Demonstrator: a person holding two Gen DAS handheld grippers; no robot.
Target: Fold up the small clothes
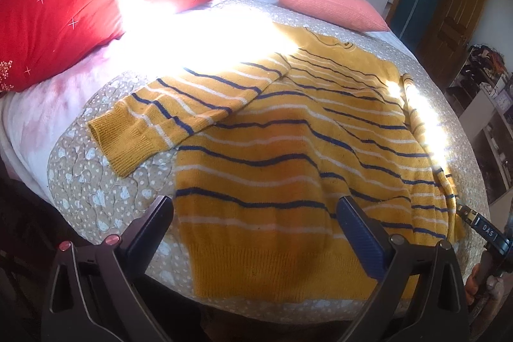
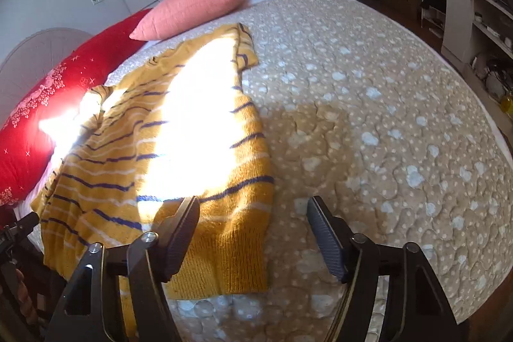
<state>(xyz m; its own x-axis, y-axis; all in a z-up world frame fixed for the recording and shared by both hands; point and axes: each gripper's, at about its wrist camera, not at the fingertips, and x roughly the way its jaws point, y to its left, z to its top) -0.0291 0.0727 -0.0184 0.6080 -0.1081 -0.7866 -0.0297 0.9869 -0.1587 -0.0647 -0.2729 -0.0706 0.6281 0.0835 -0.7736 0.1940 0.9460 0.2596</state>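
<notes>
Left gripper (image 1: 256,233) spread wide, holding nothing, over the sweater (image 1: 288,156) hem at the bed (image 2: 384,117) near edge. Right gripper (image 2: 253,239) also spread, straddling the hem's right corner. Sweater's long axis runs away toward the pillows; far sleeve probably folded in, glare hides it.

Hard sunlight blows out patches of the sweater (image 1: 288,149) and quilt (image 2: 384,117); fisheye edges bend and darken.

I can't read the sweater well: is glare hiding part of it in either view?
Left wrist view: sunlight blows out the bedspread beyond the left sleeve and streaks the sweater right edge. Right wrist view: glare whites out the sweater's middle; hem stays readable.
</notes>
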